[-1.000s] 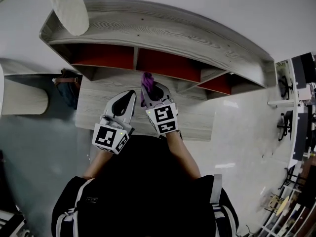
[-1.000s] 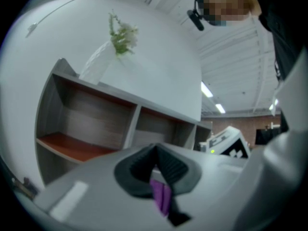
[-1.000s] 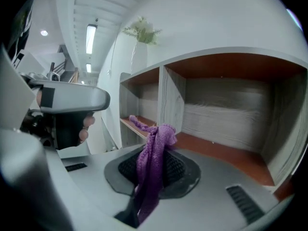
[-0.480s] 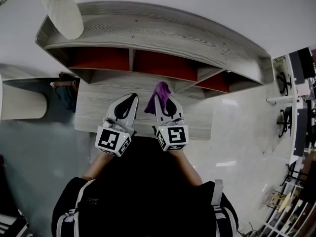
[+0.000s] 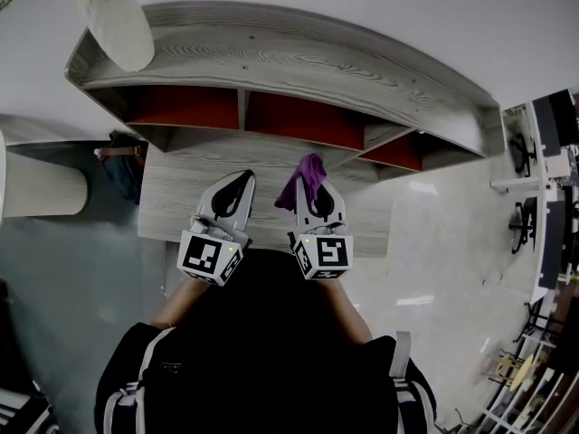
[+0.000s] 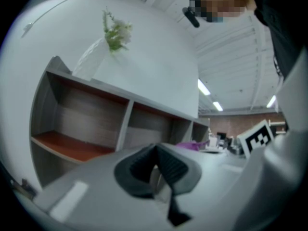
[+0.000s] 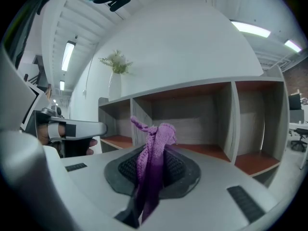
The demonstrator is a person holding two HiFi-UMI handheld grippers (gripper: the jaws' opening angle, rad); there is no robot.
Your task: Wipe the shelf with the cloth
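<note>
Showing a purple cloth (image 7: 154,148) clamped between the jaws of the right gripper (image 5: 314,193), with a bunched end poking up past the jaw tips. Held in the air in front of the shelf (image 5: 298,57), about level with the middle compartment; whether touching the wood, impossible to tell. Just to the left, apart from it: the left gripper (image 5: 233,193), jaws pressed together with nothing between them. Both pointing toward the shelf, over a grey wooden tabletop (image 5: 172,197) at its foot. Grey wood-grain shelf with a row of three open compartments, each with a reddish-brown floor, divided by upright grey panels. On the left end of the top board, a white vase (image 5: 118,21) with green sprigs. Behind, a plain white wall. At the bottom of the head view, bare forearms and a dark top.
</note>
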